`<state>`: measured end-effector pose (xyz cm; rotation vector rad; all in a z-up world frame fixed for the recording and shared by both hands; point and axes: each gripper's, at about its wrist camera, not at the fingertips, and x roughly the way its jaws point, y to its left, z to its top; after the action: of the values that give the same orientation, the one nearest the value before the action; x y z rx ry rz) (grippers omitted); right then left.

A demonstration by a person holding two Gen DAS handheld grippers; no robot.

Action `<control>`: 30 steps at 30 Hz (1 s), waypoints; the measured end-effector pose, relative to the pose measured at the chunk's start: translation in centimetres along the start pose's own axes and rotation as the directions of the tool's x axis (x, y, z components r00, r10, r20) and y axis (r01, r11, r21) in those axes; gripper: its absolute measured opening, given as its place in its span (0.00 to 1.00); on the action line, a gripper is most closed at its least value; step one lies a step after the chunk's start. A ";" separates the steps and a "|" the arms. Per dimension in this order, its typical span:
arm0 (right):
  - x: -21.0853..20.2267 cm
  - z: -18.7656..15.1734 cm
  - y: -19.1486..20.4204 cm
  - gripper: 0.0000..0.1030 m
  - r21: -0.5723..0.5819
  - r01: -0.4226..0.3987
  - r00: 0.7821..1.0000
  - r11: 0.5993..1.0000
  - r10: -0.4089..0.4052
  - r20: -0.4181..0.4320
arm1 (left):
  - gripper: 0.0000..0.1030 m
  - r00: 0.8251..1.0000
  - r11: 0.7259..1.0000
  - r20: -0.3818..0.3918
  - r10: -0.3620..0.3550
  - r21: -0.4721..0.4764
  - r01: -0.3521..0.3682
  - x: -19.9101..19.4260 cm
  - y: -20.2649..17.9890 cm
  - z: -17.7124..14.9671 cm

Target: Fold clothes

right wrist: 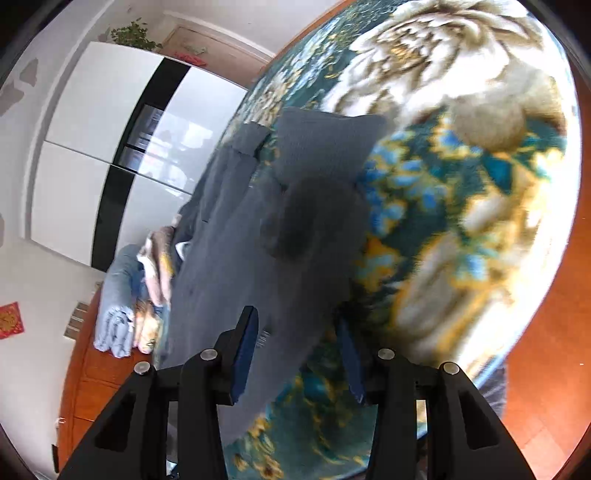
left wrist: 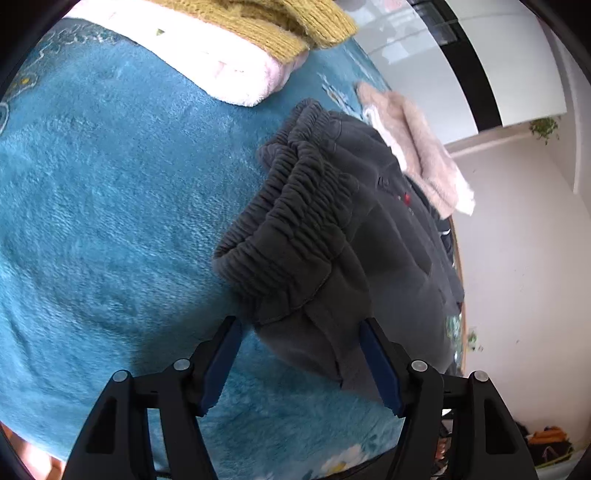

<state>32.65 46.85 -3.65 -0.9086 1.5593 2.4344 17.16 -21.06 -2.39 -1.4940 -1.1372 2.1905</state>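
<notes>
Spread out on the fuzzy teal blanket with big flowers [left wrist: 110,184] [right wrist: 461,184]: dark grey soft pants with a stretchy scrunched waistband [left wrist: 332,221] [right wrist: 258,266]. Lying long and flat, near the blanket's edge. Looks like 2 layers of waistband [left wrist: 288,221], 1 on top of the other, so maybe already folded in half the long way, leg on leg. Hard to be sure.

Down low by the waistband corner: the left hand-held gripper [left wrist: 299,325], with its 2 blue pads [left wrist: 221,354] wide apart and nothing pinched. Seems placed there to catch the thick top end, a good strong spot to pull from.

At the other end, over the leg part: the right hand-held gripper [right wrist: 295,317], jaws apart too, holding nothing, with grey cloth showing in the gap. Blurry here, so no telling if touching the cloth or just above. 1 at each end makes sense for lifting the long pants evenly, so no sagging in the middle.

Farther back on the blanket: a neat pile, with a mustard yellow knit sweater [left wrist: 266,22] on top of a fluffy pale pink folded cloth [left wrist: 221,70]. Probably the spot for finished things. Right beside the pants: a fuzzy beige garment [left wrist: 421,147], loose and rumpled, touching the grey cloth.
</notes>
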 end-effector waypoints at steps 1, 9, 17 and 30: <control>0.3 0.1 0.1 0.44 0.004 -0.009 1.000 1.000 0.009 0.003 | 0.52 1.000 1.000 0.004 0.000 -0.011 0.000 0.2 -0.1 0.1; 0.3 1.0 1.0 0.06 0.044 0.045 0.996 0.998 -0.048 0.075 | 0.17 0.999 1.000 0.034 0.011 -0.016 -0.010 -0.5 -1.8 0.3; -6.2 2.5 7.4 0.04 -0.106 -0.059 0.972 0.993 0.081 0.219 | 0.15 0.993 0.991 0.019 -0.116 0.070 0.114 -5.4 -6.1 1.2; 4.4 12.4 17.5 0.04 -0.168 0.098 0.984 0.981 -0.070 0.165 | 0.18 0.983 0.979 -0.009 -0.181 -0.098 0.180 -0.6 -9.0 11.0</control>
<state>16.89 48.41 11.48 -0.7668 1.2449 2.5442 5.97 -20.45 6.37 -1.3839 -1.3344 2.0238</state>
